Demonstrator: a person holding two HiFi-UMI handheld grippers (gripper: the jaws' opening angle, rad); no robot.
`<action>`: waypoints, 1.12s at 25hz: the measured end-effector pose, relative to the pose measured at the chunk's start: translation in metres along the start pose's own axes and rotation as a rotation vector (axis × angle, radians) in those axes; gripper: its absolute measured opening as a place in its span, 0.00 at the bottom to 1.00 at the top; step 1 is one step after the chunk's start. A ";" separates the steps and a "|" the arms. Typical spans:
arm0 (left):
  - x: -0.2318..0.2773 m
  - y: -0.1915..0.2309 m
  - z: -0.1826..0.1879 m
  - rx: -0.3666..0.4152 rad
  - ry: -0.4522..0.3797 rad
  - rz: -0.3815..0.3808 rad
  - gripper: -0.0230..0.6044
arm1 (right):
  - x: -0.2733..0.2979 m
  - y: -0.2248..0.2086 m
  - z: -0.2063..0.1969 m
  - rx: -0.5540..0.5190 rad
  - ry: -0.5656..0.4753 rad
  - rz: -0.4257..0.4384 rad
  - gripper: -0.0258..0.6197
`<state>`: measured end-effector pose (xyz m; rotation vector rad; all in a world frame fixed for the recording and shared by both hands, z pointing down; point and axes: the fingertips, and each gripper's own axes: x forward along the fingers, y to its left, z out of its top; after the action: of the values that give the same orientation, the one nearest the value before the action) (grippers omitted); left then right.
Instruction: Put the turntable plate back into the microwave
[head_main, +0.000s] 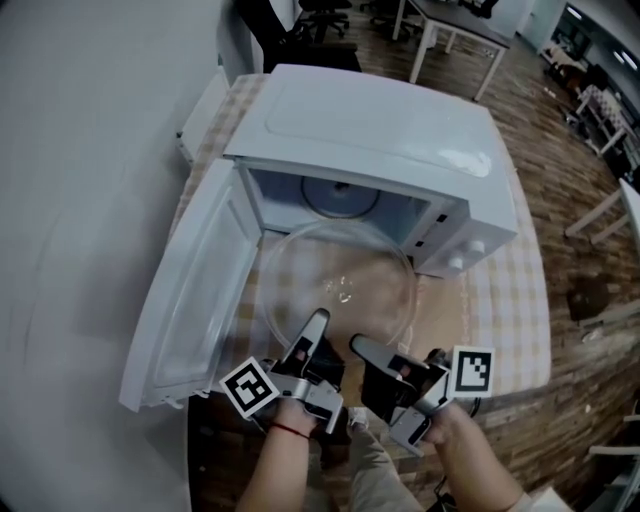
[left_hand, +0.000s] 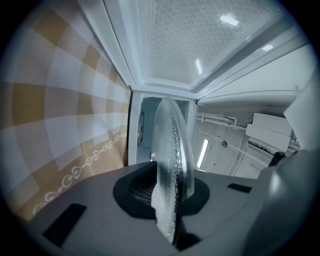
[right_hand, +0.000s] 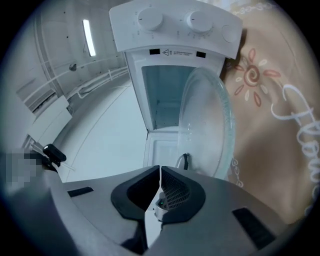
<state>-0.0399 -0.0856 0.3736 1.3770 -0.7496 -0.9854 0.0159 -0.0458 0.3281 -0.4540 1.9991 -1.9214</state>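
Observation:
The clear glass turntable plate hangs roughly level just in front of the open microwave, with its far edge at the mouth of the cavity. My left gripper is shut on the plate's near rim. In the left gripper view the plate stands edge-on between the jaws of my left gripper. My right gripper sits beside it at the near rim, jaws shut with nothing between them. In the right gripper view the plate lies to the right of my right gripper.
The microwave door is swung wide open to the left. The control knobs are on the right of the front panel. A checked tablecloth covers the table. A white wall lies on the left, with desks and chairs beyond.

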 end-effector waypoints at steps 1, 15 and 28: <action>0.002 0.000 0.001 -0.001 -0.001 -0.001 0.07 | 0.000 0.000 0.002 -0.030 0.007 -0.012 0.09; 0.015 0.005 0.008 -0.006 -0.005 0.014 0.07 | 0.000 -0.007 0.014 -0.259 0.092 -0.114 0.09; 0.030 0.006 0.019 0.010 -0.009 0.013 0.07 | 0.011 -0.010 0.019 -1.127 0.488 -0.423 0.09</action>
<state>-0.0436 -0.1216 0.3781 1.3755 -0.7710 -0.9795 0.0150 -0.0680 0.3377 -0.7447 3.4453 -0.8906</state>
